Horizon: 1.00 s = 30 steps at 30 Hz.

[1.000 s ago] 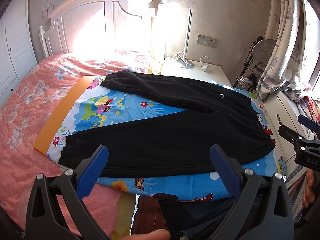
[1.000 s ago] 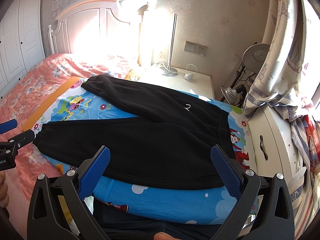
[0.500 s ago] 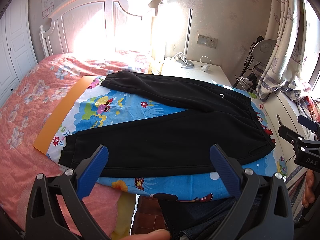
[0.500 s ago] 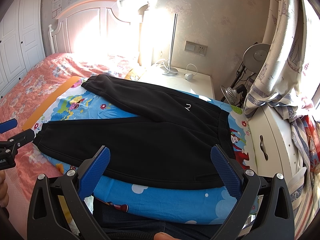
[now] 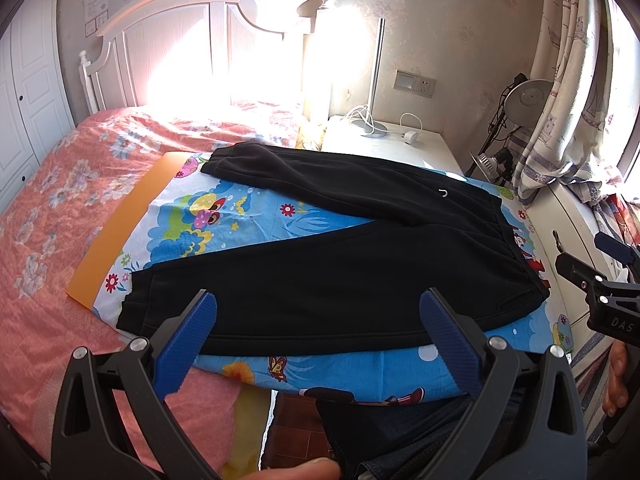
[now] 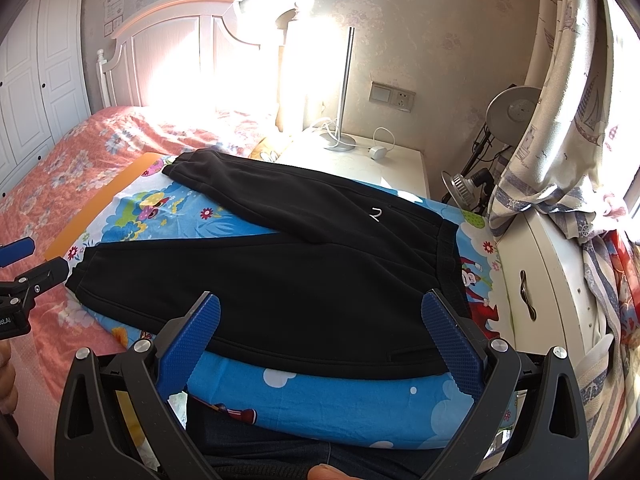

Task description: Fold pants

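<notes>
Your left tool [image 5: 318,332] and right tool [image 6: 320,334] gape, empty; black pants [image 5: 340,264] at 12 o'clock on cartoon sheet [image 5: 248,220], nightstand [image 6: 384,164] behind

You get hard sunlight from the right, blowing out the headboard [image 5: 192,52] and wall at upper centre. The black pants [image 5: 340,276] lose detail. Fisheye bends the edges; corners go dark. Focus is sharp.

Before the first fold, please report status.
Left hand-held gripper open, right hand-held gripper open, both empty. Black pants flat on cartoon sheet, legs spread. Nothing in the way.
</notes>
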Tool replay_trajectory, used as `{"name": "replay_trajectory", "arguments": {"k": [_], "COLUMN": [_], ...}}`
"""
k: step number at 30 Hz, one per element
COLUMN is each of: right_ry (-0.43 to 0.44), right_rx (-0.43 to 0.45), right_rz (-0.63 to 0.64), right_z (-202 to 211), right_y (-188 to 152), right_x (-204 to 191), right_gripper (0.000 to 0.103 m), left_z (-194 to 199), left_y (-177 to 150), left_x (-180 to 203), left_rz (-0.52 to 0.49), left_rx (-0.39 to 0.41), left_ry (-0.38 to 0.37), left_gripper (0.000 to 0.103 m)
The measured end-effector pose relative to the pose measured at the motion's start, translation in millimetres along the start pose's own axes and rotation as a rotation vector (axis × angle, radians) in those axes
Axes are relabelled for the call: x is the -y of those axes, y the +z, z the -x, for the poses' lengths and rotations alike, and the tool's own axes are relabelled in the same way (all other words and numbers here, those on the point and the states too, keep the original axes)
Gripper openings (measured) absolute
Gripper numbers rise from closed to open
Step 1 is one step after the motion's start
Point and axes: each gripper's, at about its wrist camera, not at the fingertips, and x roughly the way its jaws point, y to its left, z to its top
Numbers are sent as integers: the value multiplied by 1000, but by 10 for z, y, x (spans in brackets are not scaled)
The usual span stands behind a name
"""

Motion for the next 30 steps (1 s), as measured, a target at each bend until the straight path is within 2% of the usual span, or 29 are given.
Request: {"name": "replay_trajectory", "arguments": {"k": [3,7,12,14,16,20,21,24,27,29,30], "right_ry": [12,138,131,158,227,321,298,113,75,29,40], "right_rx": [-3,-60,-109,-148,-219,-298,-303,-307,-338,-353,-377], "right_rz": [4,-40,-194,-231,-213,-303,-313,-220,-147,-30,16], "right_z": [3,-266,-748,-1004,-1308,-1913,-2082,-2622,-3205,-3542,-3723], "right_y": [-10,-114,-354,-494,-576,-434,-341,91,539,836,950], "right_x": [0,134,593,787,965,1573,1754,2203,2550,2602,2627], "right_gripper": [97,98,98,98,98,98,98,98,98,97,97], "left_z": [-25,-107,-329,-489,-703,-1243,-1393,-1835,-2209,-2356,-2413], "left_y": [3,8,-43,-35,-24,13,27,33,29,32,47], "left_x": [-6,-6,98,162,231,374,424,540,567,519,488], "left_rz": [9,16,-40,-62,-77,-51,-41,-8,20,49,64], "left_rx": [1,30,54,32,3,-62,-86,-168,-231,-256,-265], "left_ry": [-16,-80,-114,-126,-156,-237,-253,-315,-327,-331,-334], "left_gripper": [101,101,101,101,101,101,101,101,100,97,96]}}
